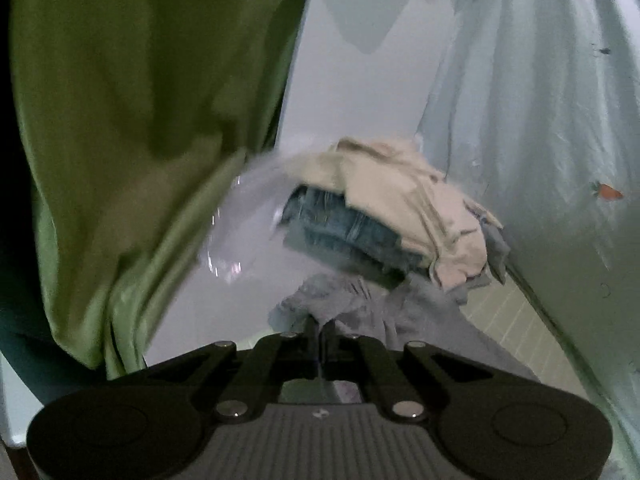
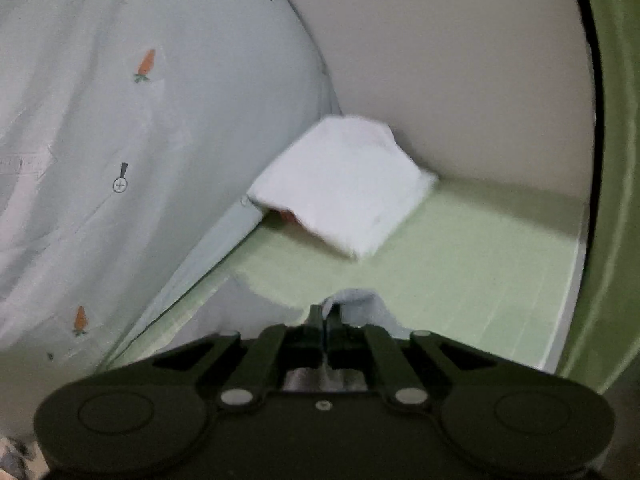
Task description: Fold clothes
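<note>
While both grippers, left [image 1: 320,330] and right [image 2: 325,318], pinch grey-blue cloth [image 1: 360,304], we read no legible labels.

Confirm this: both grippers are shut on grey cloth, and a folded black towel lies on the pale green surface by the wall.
Wrong colour only: the folded towel is white, as the right wrist view shows. The left gripper and right gripper are indeed shut on grey cloth.

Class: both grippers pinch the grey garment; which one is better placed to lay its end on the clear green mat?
Probably right gripper: open green mat ahead. Left gripper faces a clothes pile.
</note>
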A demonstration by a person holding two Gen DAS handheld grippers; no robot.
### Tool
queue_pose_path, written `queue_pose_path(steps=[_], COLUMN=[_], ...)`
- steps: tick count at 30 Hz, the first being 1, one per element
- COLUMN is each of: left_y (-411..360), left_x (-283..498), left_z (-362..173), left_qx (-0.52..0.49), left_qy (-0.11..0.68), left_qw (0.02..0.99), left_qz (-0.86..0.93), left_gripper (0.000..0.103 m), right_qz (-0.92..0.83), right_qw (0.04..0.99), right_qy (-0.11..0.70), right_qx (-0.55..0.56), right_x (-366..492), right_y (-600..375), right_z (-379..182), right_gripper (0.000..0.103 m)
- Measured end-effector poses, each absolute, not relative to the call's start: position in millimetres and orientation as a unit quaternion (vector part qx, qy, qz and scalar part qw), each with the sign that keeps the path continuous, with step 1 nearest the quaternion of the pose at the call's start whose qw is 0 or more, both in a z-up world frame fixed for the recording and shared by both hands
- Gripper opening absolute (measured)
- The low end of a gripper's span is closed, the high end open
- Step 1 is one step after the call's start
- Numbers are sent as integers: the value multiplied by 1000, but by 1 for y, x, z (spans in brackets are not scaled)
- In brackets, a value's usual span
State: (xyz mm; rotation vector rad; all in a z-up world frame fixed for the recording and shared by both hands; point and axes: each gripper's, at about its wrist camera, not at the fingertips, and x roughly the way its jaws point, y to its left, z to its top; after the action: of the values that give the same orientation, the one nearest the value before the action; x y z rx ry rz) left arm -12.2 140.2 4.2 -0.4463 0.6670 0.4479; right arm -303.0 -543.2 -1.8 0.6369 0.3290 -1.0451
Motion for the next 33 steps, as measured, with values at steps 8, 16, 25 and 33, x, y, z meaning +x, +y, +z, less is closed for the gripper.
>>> queue_pose_path(steps=[8, 16, 25, 33], left_y=[118, 108, 83, 71], left_x=[13, 55, 137, 206], left_z=[-3, -1, -31, -72], left_qx=[-243, -256, -234, -199], left_qy=[317, 297, 317, 365], left_qw=[891, 893, 888, 874], left_qz=[215, 221, 237, 251], left_gripper=[2, 2, 2, 2], right_qz=[-470, -462, -460, -473], right_qw=[805, 815, 814, 787], right_qy=[144, 136, 180, 253], right_qx=[331, 323, 306, 305], right_x=[-273, -216, -105, -20], right_y=[-578, -613, -653, -688], right_z=[-10, -5, -26, -71], right_gripper=[2, 2, 2, 2])
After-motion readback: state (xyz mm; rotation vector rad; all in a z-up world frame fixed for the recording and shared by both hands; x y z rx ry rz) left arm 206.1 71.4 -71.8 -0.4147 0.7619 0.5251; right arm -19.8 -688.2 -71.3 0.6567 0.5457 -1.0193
